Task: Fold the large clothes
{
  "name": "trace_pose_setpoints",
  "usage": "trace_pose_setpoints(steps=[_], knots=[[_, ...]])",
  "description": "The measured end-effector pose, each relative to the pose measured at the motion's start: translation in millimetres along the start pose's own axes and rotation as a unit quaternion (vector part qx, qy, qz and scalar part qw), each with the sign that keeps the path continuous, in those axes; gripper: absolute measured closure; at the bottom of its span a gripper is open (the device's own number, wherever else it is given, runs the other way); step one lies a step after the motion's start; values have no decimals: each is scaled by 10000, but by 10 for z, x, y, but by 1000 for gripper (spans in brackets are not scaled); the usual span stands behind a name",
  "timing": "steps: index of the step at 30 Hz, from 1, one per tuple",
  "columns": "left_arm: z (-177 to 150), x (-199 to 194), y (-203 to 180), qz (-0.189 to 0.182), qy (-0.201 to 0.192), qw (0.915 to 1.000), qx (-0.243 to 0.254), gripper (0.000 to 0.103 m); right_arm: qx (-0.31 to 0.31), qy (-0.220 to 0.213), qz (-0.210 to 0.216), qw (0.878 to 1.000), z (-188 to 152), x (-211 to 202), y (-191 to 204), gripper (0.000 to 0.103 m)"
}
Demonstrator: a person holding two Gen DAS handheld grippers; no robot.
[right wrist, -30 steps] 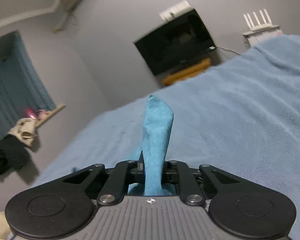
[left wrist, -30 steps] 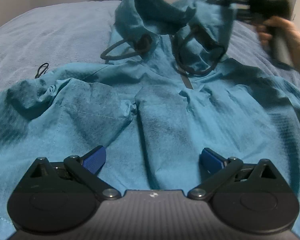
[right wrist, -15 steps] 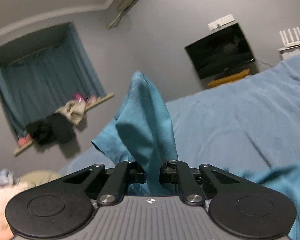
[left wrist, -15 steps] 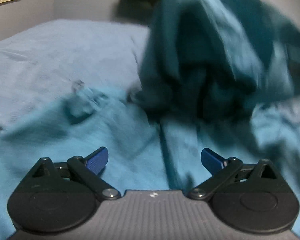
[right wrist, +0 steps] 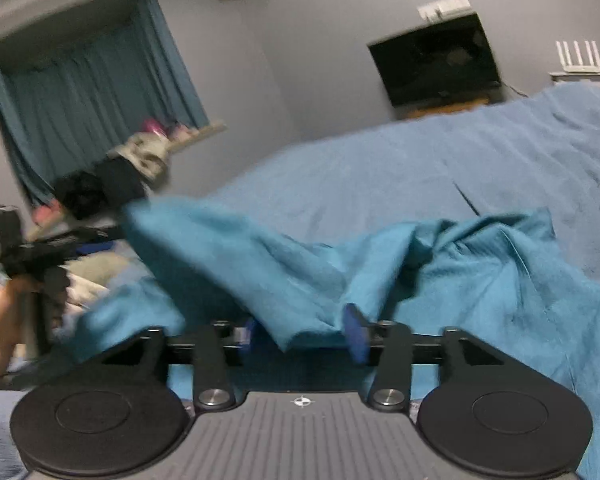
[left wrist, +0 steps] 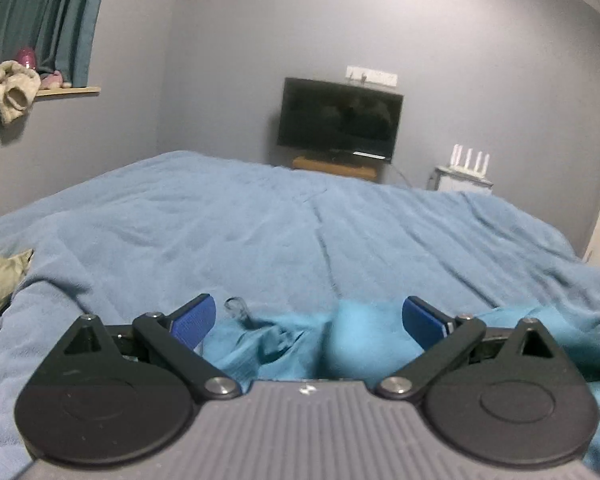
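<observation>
1. My right gripper (right wrist: pixel 304 330) has just been opening its jaws. The blue pads now stand apart, and an edge of the teal jacket (right wrist: pixel 480 280) hangs down between them. The picture is blurred there, but I see neither pad pressing on the cloth.
2. From the right wrist view the jacket lies in a rumpled heap on the blue bed (right wrist: pixel 380 168). One flap is stretched up and to the left in front of my gripper, and the rest bunches to the right.
3. My left gripper (left wrist: pixel 308 322) has its fingers (left wrist: pixel 192 322) wide apart, with nothing clamped. Below and beyond them a crumpled part of the jacket (left wrist: pixel 360 336) shows, blurred, with a loop of cord (left wrist: pixel 238 308) at its left edge.
4. In the right wrist view the left gripper (right wrist: pixel 112 236) shows at the far left, held by a hand (right wrist: pixel 4 320). Its front end is just beside the raised flap. I cannot tell from that view whether they touch.
5. Beyond the jacket the bed runs clear to the far wall, where a dark TV (left wrist: pixel 340 118) hangs above a wooden shelf (left wrist: pixel 334 166).
6. A white router (left wrist: pixel 470 160) stands to the right of the TV.
7. At the left, teal curtains (left wrist: pixel 40 12) hang over a ledge (left wrist: pixel 68 90) with clothes piled on it.
8. A pale pillow (left wrist: pixel 0 276) lies at the left edge of the bed.
</observation>
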State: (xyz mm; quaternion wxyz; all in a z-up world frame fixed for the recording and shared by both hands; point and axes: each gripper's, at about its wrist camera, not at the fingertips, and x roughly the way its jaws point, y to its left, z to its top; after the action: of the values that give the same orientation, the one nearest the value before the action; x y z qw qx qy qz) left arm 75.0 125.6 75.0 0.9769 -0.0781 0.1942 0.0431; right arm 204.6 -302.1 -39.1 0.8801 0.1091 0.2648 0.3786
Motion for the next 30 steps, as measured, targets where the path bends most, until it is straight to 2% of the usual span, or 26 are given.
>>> trace_pose_setpoints(steps=[3, 6, 8, 10, 13, 17, 20, 24, 26, 30], knots=[[89, -3, -106, -238, 36, 9997, -45, 2, 143, -311, 340, 9988, 81, -281, 27, 43], [136, 32, -291, -490, 155, 9987, -45, 2, 203, -586, 237, 9978, 213, -357, 90, 41], [133, 131, -413, -730, 303, 9968, -110, 2, 84, -558, -11, 9984, 302, -322, 238, 41], [81, 287, -544, -979, 616, 9932, -97, 2, -219, -363, -343, 9985, 350, -145, 434, 40], [-104, 467, -699, -1129, 1074, 9876, 179, 2, -675, 106, -557, 9961, 293, 192, 660, 42], [-467, 515, -800, -1378, 1595, 9750, 701, 2, -1098, 901, -786, 9867, 16, 573, 803, 44], [-756, 548, -815, -1318, 1949, 9662, 1051, 2, -1401, 1459, -1185, 9721, -228, 697, 784, 46], [-1098, 706, -755, -1210, 2330, 9576, 1189, 2, -1189, 1579, -1376, 9706, -346, 674, 665, 46], [-1207, 777, -758, -1114, 2387, 9557, 1316, 2, -1065, 1539, -1387, 9725, -298, 668, 603, 47], [-1266, 816, -773, -1055, 2339, 9561, 1417, 2, -938, 950, -1239, 9833, -190, 516, 609, 44]])
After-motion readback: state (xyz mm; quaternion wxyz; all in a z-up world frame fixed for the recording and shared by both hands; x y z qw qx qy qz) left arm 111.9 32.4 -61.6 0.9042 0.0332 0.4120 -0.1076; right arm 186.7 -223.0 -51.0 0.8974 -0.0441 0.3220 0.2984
